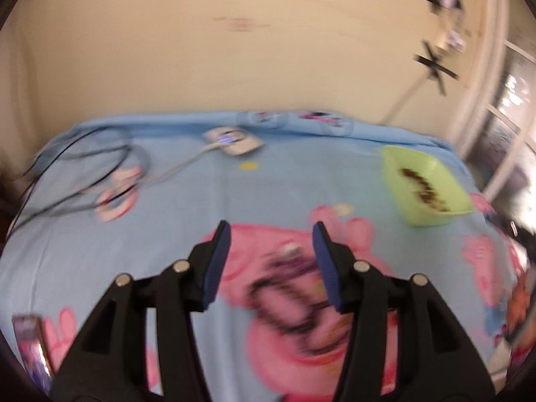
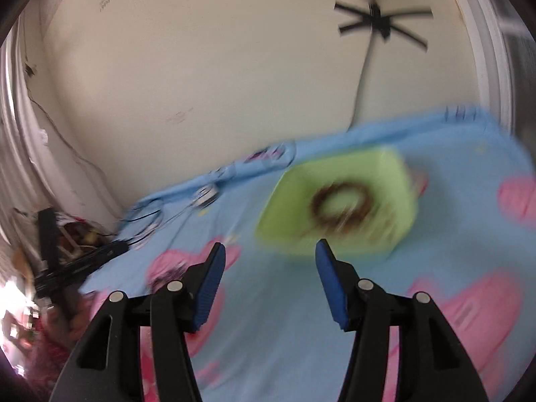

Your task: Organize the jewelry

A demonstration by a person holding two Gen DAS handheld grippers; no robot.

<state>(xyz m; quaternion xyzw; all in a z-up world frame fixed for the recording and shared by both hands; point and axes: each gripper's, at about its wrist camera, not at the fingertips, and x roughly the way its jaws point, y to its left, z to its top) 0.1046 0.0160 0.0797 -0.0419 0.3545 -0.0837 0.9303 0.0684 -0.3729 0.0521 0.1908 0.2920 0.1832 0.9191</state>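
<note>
Green tray [image 2: 338, 207] held 1 brown beaded bracelet [image 2: 341, 206]; both tools, left [image 1: 270, 231] and right [image 2: 269, 251], gaped empty. Judged next: grasp dark jewelry [image 1: 288, 298] under left tool.

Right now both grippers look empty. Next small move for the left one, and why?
Probably lower the left gripper onto the dark beaded piece on the blue sheet just beneath its open jaws. Another brown bracelet already lies in the green tray, so this one looks like what's left to sort. Blur hides its exact shape; close gently. The right gripper is open, empty, facing the tray.
</note>
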